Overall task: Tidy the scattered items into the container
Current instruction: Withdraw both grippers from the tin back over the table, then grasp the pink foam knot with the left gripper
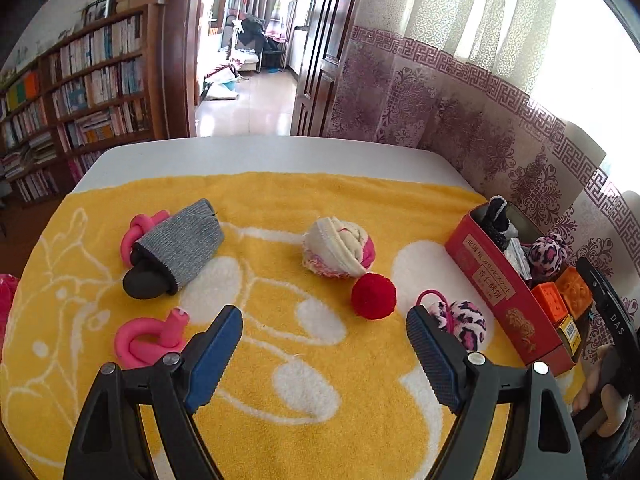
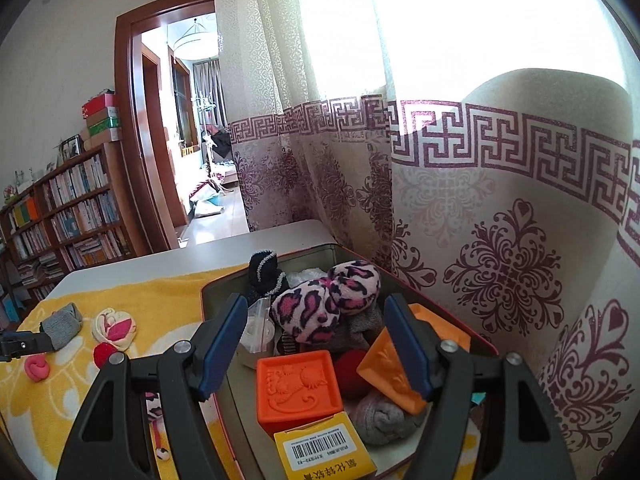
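Observation:
On the yellow towel [image 1: 280, 200] lie a red pom-pom ball [image 1: 373, 295], a cream and pink rolled sock [image 1: 340, 251], a grey sock over a black object [image 1: 176, 248], two pink knotted foam pieces [image 1: 150, 340] [image 1: 138, 232] and a leopard-print scrunchie [image 1: 460, 320]. My left gripper [image 1: 324, 356] hovers open above the towel, empty, the scrunchie beside its right finger. The red tin box [image 1: 504, 292] stands at the right. My right gripper [image 2: 316, 344] is open over the tin [image 2: 212, 284], which holds a leopard scrunchie [image 2: 324, 300], orange blocks [image 2: 298, 384], socks and a yellow carton [image 2: 324, 452].
A patterned curtain [image 2: 500, 240] hangs close behind the tin. The white table edge [image 1: 260, 152] lies beyond the towel, with a bookshelf [image 1: 80, 92] and an open doorway further back. A hand [image 1: 604, 396] holding the other gripper shows at the right of the left wrist view.

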The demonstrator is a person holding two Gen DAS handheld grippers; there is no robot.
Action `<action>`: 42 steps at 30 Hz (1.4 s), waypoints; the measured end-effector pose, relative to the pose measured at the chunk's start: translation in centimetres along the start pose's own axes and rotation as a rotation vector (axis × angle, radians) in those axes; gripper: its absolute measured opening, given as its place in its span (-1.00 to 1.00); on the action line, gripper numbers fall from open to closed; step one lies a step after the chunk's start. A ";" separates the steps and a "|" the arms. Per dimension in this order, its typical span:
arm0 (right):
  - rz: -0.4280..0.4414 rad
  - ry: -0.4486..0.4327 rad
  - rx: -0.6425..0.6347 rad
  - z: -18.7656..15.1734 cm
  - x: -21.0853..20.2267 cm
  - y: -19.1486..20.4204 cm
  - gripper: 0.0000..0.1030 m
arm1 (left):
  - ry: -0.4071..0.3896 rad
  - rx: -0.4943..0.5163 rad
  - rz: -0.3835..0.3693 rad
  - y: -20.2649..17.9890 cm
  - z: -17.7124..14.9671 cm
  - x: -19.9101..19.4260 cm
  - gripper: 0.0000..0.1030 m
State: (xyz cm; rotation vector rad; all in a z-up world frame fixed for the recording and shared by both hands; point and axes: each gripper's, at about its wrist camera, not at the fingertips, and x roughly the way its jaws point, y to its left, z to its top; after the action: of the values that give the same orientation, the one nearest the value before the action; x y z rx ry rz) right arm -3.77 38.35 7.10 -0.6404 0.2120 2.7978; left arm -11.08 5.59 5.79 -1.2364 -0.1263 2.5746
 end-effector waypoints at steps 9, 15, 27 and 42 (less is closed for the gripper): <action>0.070 -0.005 0.003 0.7 -2.9 2.2 0.52 | -0.011 -0.117 0.097 7.7 -1.8 -1.9 0.67; 0.181 0.066 -0.009 0.4 -3.7 5.2 0.53 | 0.006 -0.103 0.113 8.6 -2.4 -1.2 0.67; 0.285 0.174 -0.051 -1.4 -2.8 10.3 0.53 | 0.054 -0.090 0.144 9.9 -2.3 1.9 0.67; 0.288 0.247 -0.024 -3.4 -0.2 12.7 0.53 | 0.069 -0.059 0.180 10.4 -2.8 4.7 0.67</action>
State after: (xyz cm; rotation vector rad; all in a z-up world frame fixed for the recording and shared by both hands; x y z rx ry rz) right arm -5.85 25.51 5.19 -1.0380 0.3430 2.9888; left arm -13.95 -3.10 -1.58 -1.4163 -0.0808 2.6927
